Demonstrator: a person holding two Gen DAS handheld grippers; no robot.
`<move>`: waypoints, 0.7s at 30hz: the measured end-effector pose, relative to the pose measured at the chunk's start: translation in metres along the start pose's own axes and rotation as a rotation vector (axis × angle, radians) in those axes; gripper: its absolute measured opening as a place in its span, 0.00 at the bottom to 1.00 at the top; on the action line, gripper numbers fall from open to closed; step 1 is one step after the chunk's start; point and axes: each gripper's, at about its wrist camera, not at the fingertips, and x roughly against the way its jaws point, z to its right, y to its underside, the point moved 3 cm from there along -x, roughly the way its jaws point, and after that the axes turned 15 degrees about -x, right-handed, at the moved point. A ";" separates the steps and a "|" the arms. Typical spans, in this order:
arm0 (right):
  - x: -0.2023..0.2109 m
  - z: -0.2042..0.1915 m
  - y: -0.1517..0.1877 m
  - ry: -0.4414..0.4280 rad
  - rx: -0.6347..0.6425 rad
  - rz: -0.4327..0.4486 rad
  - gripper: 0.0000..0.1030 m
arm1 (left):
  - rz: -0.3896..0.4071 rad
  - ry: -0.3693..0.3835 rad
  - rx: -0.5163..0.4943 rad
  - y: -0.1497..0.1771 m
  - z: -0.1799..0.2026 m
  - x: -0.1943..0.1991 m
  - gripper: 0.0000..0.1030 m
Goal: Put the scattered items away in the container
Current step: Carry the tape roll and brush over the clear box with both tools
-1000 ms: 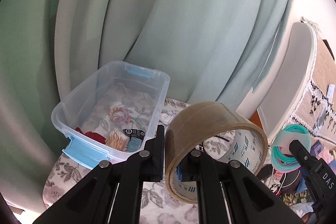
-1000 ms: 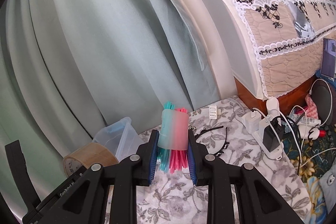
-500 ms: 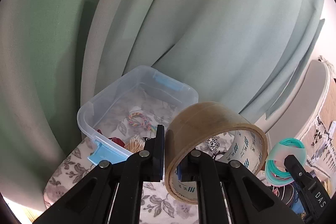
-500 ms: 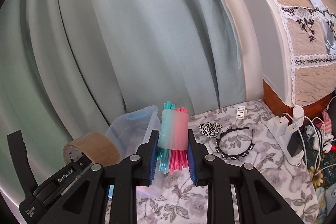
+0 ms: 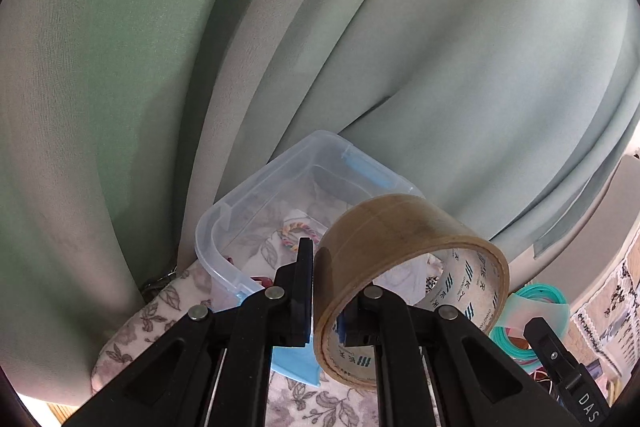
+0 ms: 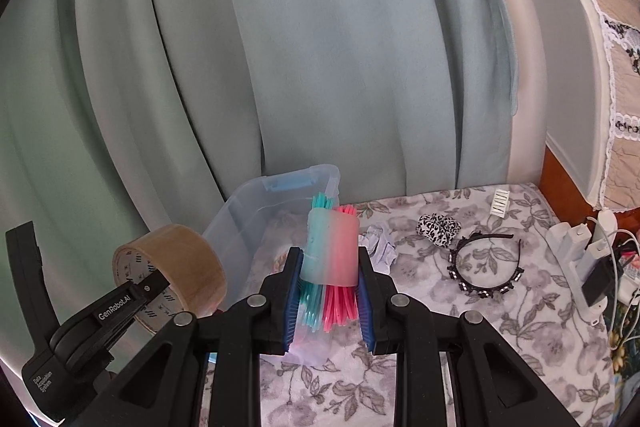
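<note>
Left wrist view: the left tool (image 5: 325, 281) pinches the wall of a brown packing-tape roll (image 5: 404, 267) above the clear plastic container (image 5: 224, 223). Only the right wrist view shows the right tool (image 6: 329, 285) clamped narrowly on a teal-and-pink bundle of plastic straws (image 6: 332, 247), plus a black beaded headband (image 6: 486, 267) lying on the floral surface (image 6: 500, 327).

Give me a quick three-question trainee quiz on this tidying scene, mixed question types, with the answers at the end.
1. True or false: the left gripper pinches the wall of the tape roll.
2. What does the right gripper hold? A headband, B straw bundle, C scrunchie.
3. Fill in: the black headband lies on the floral ____.

Key: 1 true; 2 B; 3 cloth.
</note>
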 end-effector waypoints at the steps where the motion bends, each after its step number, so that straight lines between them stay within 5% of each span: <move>1: -0.004 -0.002 0.001 0.000 0.004 -0.007 0.26 | -0.003 -0.003 0.003 0.000 -0.002 -0.003 0.09; 21: -0.071 -0.042 0.030 -0.062 0.117 -0.131 0.26 | -0.050 -0.028 0.031 0.007 -0.029 -0.068 0.09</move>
